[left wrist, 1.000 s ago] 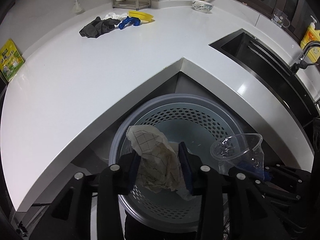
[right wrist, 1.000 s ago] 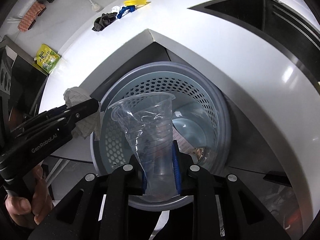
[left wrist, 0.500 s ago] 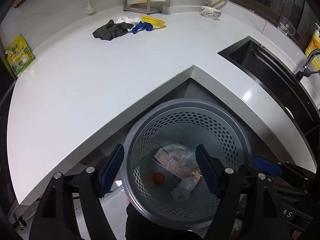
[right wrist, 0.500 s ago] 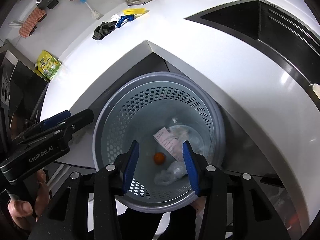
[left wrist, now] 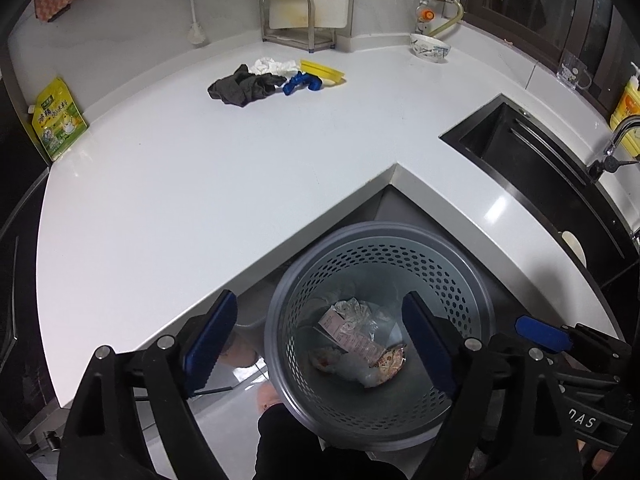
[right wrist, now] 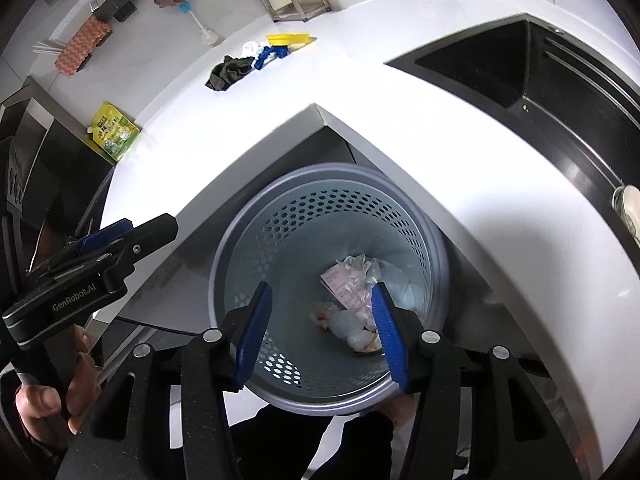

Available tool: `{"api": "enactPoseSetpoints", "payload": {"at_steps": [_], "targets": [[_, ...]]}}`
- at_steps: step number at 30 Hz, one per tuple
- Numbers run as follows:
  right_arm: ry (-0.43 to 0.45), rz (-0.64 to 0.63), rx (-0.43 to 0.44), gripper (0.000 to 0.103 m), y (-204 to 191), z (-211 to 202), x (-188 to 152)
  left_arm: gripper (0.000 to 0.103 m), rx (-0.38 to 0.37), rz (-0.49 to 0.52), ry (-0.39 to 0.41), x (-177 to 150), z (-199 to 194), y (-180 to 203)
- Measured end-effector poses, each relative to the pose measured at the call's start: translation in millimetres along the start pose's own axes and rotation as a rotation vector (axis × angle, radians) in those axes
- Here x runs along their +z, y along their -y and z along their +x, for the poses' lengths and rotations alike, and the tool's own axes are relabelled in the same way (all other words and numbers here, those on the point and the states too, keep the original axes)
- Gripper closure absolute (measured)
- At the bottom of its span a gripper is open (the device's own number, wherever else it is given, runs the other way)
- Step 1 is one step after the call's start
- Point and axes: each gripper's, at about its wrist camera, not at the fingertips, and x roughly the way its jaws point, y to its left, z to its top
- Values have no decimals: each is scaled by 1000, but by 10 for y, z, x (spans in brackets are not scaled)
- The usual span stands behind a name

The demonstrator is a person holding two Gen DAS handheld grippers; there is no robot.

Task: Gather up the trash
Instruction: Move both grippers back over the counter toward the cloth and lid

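Below both tongs stands the perforated waste basket (left wrist: 376,240), trash (left wrist: 360,344) on its bottom; left gripper (left wrist: 320,344) and right gripper (right wrist: 320,340) gape released, empty, above it so that dropped items land inside.

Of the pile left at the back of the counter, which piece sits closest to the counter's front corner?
The dark grey rag. The white crumpled tissue, blue piece and yellow lid all lie farther back, toward the wall.
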Motion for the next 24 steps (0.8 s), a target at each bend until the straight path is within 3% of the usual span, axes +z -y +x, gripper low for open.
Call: {"api": "enactPoseSetpoints", "payload": {"at_steps": [24], "targets": [[85,-28,38,45,-194,-182,800,17,11,-68,92,533,-316,-397]]}}
